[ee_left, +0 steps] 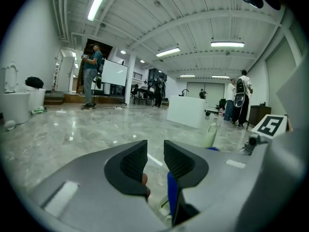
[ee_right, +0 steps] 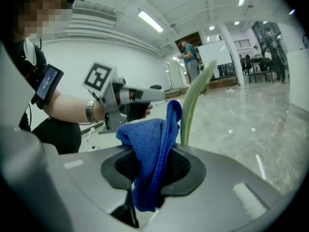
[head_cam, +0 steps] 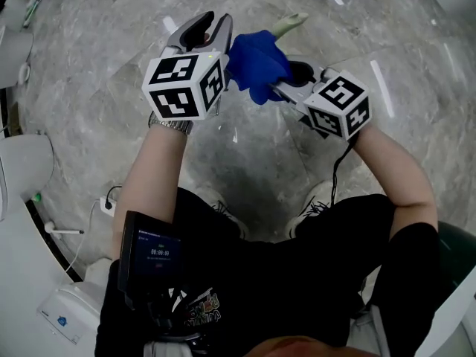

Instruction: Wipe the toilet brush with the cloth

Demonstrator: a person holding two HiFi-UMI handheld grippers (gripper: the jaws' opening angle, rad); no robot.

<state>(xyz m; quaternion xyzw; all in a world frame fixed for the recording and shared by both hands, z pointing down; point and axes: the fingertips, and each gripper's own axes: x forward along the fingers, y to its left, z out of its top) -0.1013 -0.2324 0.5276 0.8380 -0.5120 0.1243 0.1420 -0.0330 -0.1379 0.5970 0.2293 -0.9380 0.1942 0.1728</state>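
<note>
My right gripper (head_cam: 280,88) (ee_right: 152,170) is shut on a blue cloth (head_cam: 257,65) (ee_right: 153,149), which bunches up above its jaws and hangs below them. A pale green toilet brush handle (head_cam: 291,24) (ee_right: 194,104) rises just behind the cloth; its lower end is hidden. To the left of the cloth, my left gripper (head_cam: 207,22) (ee_left: 155,159) is held beside it with a gap between its pads and nothing in that gap. In the left gripper view the handle (ee_left: 210,133) stands off to the right, apart from the jaws.
The floor is polished grey marble (head_cam: 245,147). White toilets (head_cam: 26,162) (ee_left: 14,105) stand at the left. A white block (ee_left: 186,111) and several people (ee_left: 91,76) are far off across the room. A dark screen device (head_cam: 149,255) hangs on my chest.
</note>
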